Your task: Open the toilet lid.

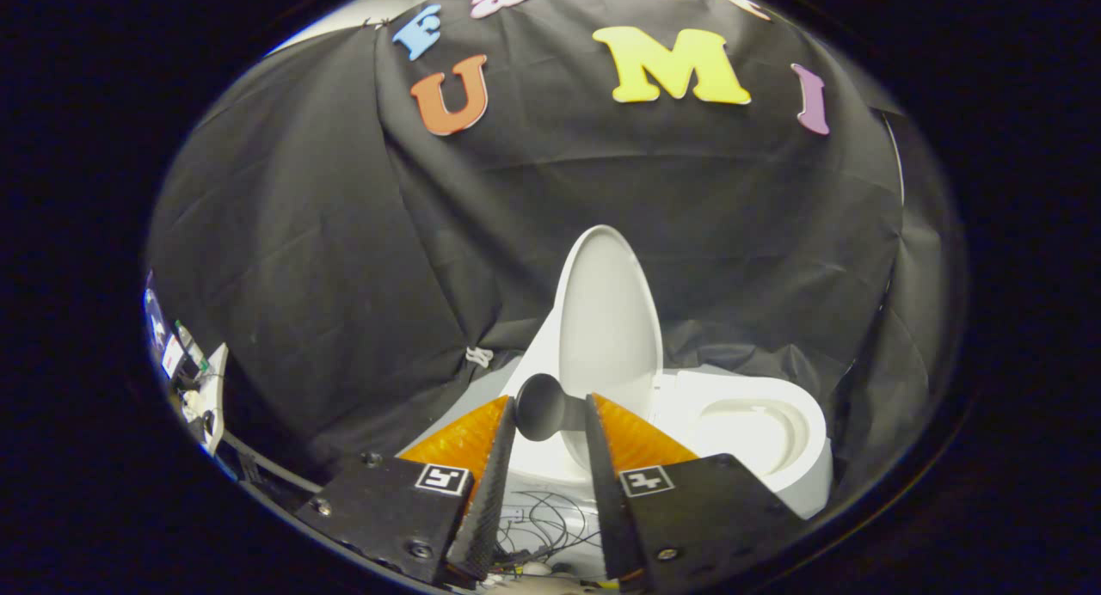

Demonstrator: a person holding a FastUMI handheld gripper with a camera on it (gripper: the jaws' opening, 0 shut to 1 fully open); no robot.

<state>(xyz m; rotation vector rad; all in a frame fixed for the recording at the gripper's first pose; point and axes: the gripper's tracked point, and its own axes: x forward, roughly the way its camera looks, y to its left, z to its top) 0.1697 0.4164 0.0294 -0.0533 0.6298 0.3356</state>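
Standing nearly upright, the toilet lid (606, 320) is already lifted well clear of the toilet bowl (757, 427), which lies open to the right of it with its seat ring and hollow showing. The lid's pale inner face turns toward the bowl, and its tip leans toward the dark cloth wall (327, 260) on the far side. From this, the main part of the task looks done: the lid is raised, not lying over the bowl.

A dark round knob (540, 407) sticks out from the lid's near edge, and it sits right between the fingertips of the gripper (550, 419). The fingers (492, 475) are drawn close together with only a narrow gap, and the knob fills that gap at the tips. Both fingers seem to press against it, one on the left and one on the right, so the gripper looks clamped on the knob.

What is left, as a judgement, is small: the lid may need a last push to rest fully back, and then the fingers must let go of the knob and draw away. Whether the lid would stay up by itself if released cannot be told from here.

Loose cables (550, 526) lie on the near floor between and below the fingers, and some cluttered equipment (193, 380) sits far off to the left.
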